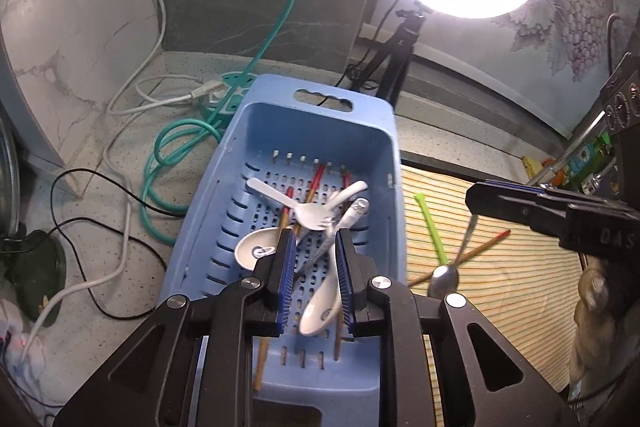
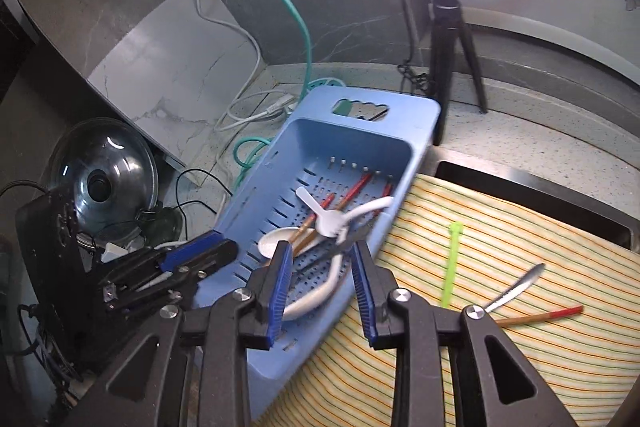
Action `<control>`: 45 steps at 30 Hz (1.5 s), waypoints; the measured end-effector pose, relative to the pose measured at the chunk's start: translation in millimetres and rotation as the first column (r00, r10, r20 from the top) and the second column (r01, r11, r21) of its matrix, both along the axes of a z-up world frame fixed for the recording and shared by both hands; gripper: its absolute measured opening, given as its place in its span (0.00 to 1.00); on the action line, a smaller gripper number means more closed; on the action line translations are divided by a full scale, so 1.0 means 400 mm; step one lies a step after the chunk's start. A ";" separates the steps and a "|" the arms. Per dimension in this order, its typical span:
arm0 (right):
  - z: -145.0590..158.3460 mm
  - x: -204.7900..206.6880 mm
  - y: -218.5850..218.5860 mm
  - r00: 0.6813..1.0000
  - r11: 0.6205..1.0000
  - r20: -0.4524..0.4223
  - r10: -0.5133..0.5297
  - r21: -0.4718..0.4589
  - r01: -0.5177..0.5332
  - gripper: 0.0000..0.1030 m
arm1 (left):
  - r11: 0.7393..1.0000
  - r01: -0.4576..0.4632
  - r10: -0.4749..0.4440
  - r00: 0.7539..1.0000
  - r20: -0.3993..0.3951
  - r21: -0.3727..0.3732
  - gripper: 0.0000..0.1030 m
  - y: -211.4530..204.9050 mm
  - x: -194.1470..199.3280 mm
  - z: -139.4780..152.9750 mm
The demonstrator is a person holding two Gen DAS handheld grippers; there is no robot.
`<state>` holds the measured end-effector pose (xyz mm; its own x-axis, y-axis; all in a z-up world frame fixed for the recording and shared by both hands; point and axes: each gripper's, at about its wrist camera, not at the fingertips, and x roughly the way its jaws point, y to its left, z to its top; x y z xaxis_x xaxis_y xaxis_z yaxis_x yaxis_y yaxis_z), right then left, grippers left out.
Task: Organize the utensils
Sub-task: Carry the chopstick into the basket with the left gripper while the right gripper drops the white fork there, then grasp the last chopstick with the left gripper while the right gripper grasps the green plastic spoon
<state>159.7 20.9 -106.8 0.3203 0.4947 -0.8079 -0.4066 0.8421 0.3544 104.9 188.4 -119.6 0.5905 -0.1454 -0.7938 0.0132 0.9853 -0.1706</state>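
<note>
While seemingly empty, both claws [image 1: 311, 281] [image 2: 322, 285] apart.

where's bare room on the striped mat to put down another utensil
Free: the striped mat nearer the camera than the chopstick, and its far strip beyond the green straw. Crowded: around the metal spoon, and the blue basket.

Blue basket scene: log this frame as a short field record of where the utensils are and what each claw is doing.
container: blue basket on the counter, beside the striped mat
in basket: white ceramic spoons, white plastic fork, red-tipped chopsticks, one metal utensil
on mat: green straw, metal spoon, red-tipped chopstick
left claw: open, empty, above the basket
right claw: open, empty, above the basket's edge by the mat
remaining: three items outside the basket
</note>
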 end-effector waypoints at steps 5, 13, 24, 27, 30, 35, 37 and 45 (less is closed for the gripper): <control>0.014 -0.014 -0.102 0.999 0.999 0.033 -0.031 -0.020 0.032 0.27 | 0.999 0.051 -0.051 0.998 0.028 -0.009 0.18 -0.046 -0.030 0.013; 0.019 -0.032 -0.231 0.997 0.997 0.049 -0.064 -0.041 0.066 0.27 | 0.991 0.135 -0.135 0.991 0.025 -0.008 0.18 -0.139 -0.068 0.008; -0.093 -0.013 -0.309 0.980 0.994 -0.164 -0.113 -0.016 0.112 0.27 | 0.968 0.246 -0.247 0.969 -0.024 -0.036 0.25 -0.259 -0.049 -0.032; -0.113 0.001 -0.296 0.975 0.995 -0.201 -0.095 0.017 0.101 0.27 | 0.968 0.243 -0.245 0.969 -0.021 -0.059 0.25 -0.268 -0.052 -0.033; -0.127 0.025 -0.259 0.974 0.997 -0.218 -0.060 0.027 0.067 0.27 | 0.974 0.220 -0.222 0.975 -0.015 -0.061 0.25 -0.255 -0.072 -0.030; -0.169 0.078 -0.151 0.972 1.000 -0.235 0.023 0.000 -0.024 0.27 | 0.986 0.159 -0.160 0.987 -0.011 -0.050 0.25 -0.206 -0.110 -0.014; -0.194 0.091 -0.106 0.967 0.997 -0.246 0.061 -0.026 -0.070 0.27 | 0.990 0.133 -0.133 0.991 -0.003 -0.040 0.25 -0.185 -0.123 -0.005; -0.295 0.099 -0.010 0.954 0.970 -0.281 0.110 -0.178 -0.164 0.27 | 0.997 0.055 -0.055 0.998 -0.001 -0.045 0.25 -0.121 -0.164 0.001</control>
<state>199.2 17.0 -225.0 0.0201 0.3408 -0.9399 -0.4361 0.8489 0.2985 39.1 140.1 -119.3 0.5786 -0.2131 -0.7872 0.0670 0.9744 -0.2146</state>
